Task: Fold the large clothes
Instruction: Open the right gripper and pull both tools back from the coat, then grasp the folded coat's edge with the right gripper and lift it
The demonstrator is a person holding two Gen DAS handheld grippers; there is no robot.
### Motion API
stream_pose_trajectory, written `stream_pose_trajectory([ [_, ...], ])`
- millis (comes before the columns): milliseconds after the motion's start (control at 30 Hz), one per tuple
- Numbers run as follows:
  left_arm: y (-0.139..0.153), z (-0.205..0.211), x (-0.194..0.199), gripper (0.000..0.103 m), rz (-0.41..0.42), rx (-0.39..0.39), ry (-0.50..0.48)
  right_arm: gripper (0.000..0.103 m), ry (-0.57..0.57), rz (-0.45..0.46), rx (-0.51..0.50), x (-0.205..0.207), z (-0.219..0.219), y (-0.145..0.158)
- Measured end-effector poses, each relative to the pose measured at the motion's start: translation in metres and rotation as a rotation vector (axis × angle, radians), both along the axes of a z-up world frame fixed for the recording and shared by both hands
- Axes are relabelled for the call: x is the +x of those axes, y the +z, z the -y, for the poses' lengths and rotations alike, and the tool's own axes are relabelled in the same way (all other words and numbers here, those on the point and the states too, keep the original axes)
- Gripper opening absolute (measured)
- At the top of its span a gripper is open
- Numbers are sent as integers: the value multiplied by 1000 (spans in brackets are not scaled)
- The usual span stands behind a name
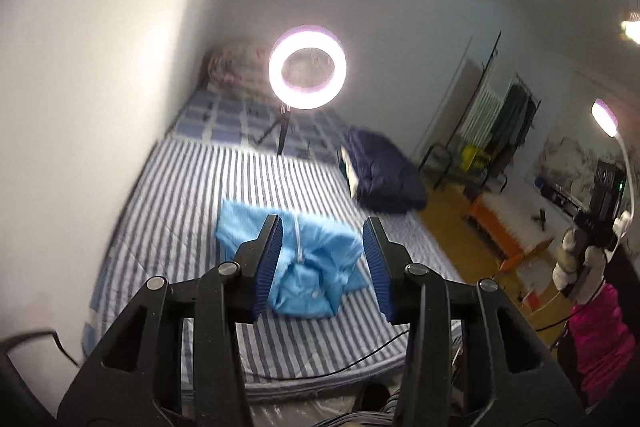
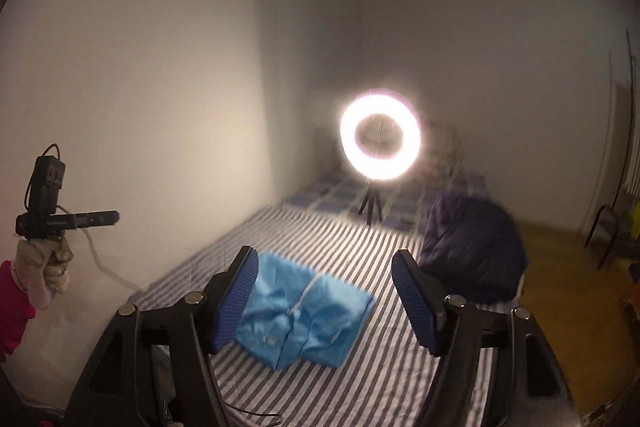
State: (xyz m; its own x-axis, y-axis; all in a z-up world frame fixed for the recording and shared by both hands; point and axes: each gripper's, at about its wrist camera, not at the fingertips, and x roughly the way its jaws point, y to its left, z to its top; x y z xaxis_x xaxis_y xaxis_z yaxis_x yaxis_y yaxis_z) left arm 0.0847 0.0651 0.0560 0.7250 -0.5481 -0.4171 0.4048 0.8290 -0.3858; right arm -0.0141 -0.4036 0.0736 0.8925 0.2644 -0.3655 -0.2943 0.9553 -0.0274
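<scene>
Bedding in stripes covers the bed [image 1: 168, 195], and the folded blue garment [image 1: 304, 267] lies near its middle. Thin and slippery-looking, it is likely light and limp; grip its folded edges. Left tool [image 1: 324, 267] and right tool [image 2: 328, 303] both gape, empty, above it.

Both grippers have black plastic arms with round silver screws and bumpy blue pads [image 1: 267, 267]. The person wears pale knitted gloves [image 2: 44, 267] and a bright pink sleeve [image 1: 600, 339].
</scene>
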Motion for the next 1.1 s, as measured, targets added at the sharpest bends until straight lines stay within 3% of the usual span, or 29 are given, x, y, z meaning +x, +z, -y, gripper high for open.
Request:
stream_pose_trajectory([
  [200,34,-34,-6,42,-1,-77,24,77,-31,82,-34,-12,6,39],
  [433,71,-45,-19,42,75,-70,41,77,-77,178,33,-22,32,86],
  [500,73,-44,-16,46,88,-52,44,79,-81,195,43,-23,36,91],
  [533,68,-42,-13,53,82,-49,41,80,-92,195,30,-21,36,88],
  [667,15,-32,23,57,-42,-80,25,80,-105,84,5,8,33,48],
  [833,-74,-18,99,57,-266,-139,40,80,-75,-122,66,71,26,-44],
  [967,-135,-7,157,57,-393,-171,59,80,-35,-295,148,136,18,-125],
  [1100,-192,3,212,57,-509,-197,74,80,-24,-438,230,176,22,-191],
])
